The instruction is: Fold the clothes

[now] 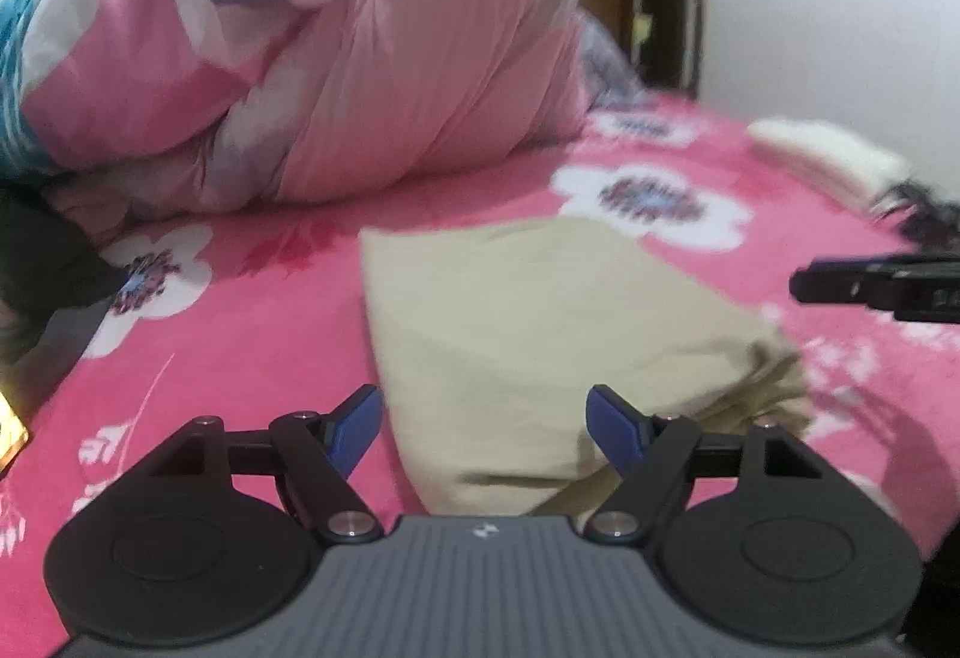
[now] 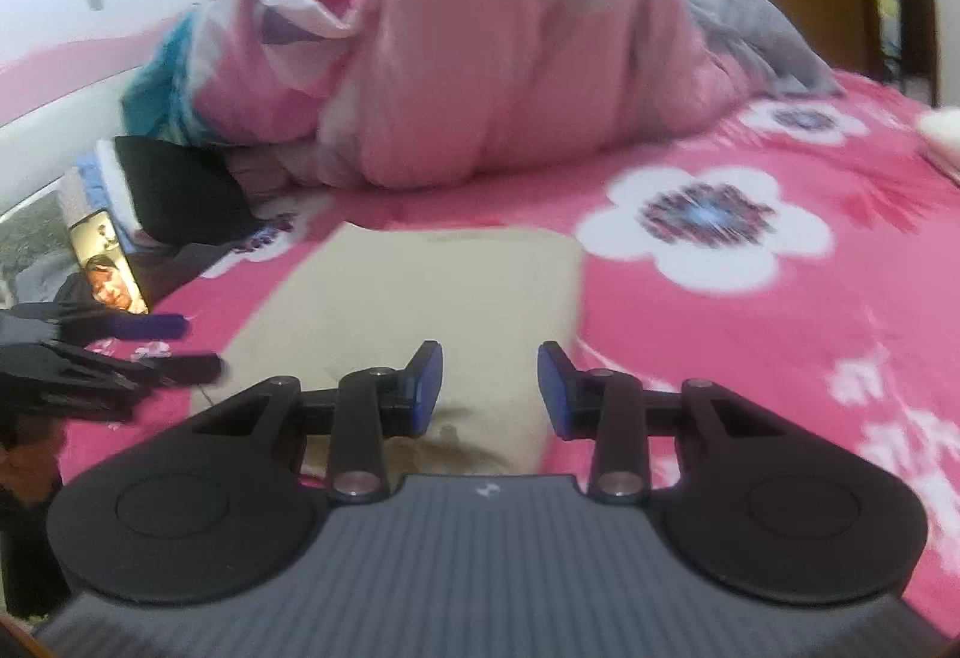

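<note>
The left gripper (image 1: 483,421), nearest the lens, hangs with its blue-padded jaws spread wide and holding nothing, just over the near edge of a beige garment (image 1: 540,334). The right gripper (image 2: 489,388) is likewise parted and empty, though more narrowly, above that same near edge.

Behind the garment rises the largest thing in the room — a heaped pink quilt (image 1: 372,57) — and under it spreads the pink flowered bedspread (image 1: 240,358) on which it lies. The garment itself rests as a flat, roughly rectangular packet at the middle of the bed, its far and side edges straight, its near right corner (image 1: 762,388) loose and rumpled with layers showing. To the garment's right sits a small cream-coloured pile (image 1: 828,159); to its left, a black cloth (image 2: 180,196) and a lit phone screen (image 2: 108,268).

The scene fits either a fold half made or a finished packet wanting only a tidy. Either way, any good grip would take all layers at the ragged corner together, low and close to the bedspread, so that nothing slips askew.

No brand, label or legible writing shows; a small pale mark on each gripper body is too small to read.
</note>
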`<state>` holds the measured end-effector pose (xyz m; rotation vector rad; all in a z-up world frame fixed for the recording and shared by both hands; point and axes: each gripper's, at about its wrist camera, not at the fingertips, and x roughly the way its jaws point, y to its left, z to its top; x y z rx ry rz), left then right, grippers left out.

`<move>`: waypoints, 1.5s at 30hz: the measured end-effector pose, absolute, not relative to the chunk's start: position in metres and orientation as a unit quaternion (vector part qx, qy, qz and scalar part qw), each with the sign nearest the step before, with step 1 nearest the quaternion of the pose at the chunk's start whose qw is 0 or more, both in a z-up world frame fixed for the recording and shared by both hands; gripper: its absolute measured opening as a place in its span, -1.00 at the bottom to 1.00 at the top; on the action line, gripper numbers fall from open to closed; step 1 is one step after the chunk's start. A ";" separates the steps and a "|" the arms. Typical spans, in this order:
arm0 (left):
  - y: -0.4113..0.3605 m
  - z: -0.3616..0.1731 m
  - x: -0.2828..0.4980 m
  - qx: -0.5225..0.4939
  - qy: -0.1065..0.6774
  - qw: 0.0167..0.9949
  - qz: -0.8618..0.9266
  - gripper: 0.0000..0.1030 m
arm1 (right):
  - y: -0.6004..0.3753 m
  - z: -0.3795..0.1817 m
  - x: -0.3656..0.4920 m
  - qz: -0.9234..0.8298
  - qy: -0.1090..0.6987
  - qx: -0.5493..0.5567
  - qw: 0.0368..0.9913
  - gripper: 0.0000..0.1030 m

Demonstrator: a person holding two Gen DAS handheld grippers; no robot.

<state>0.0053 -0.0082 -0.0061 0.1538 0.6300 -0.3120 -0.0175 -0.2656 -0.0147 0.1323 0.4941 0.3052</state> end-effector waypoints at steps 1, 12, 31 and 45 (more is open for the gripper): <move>-0.009 -0.011 0.008 0.074 0.318 0.934 -0.147 0.48 | -0.260 -0.019 -0.014 0.156 0.242 0.057 0.956 -0.34; 0.020 0.018 0.003 0.047 0.259 0.954 -0.141 0.47 | -0.256 -0.014 -0.015 0.162 0.222 0.036 0.961 -0.31; -0.011 -0.006 0.116 0.106 0.274 0.923 -0.248 0.42 | -0.271 -0.028 0.053 0.186 0.258 0.103 0.942 -0.50; 0.001 -0.021 0.183 0.044 0.327 0.918 -0.218 0.51 | -0.278 -0.054 0.087 0.168 0.301 0.136 0.929 -0.55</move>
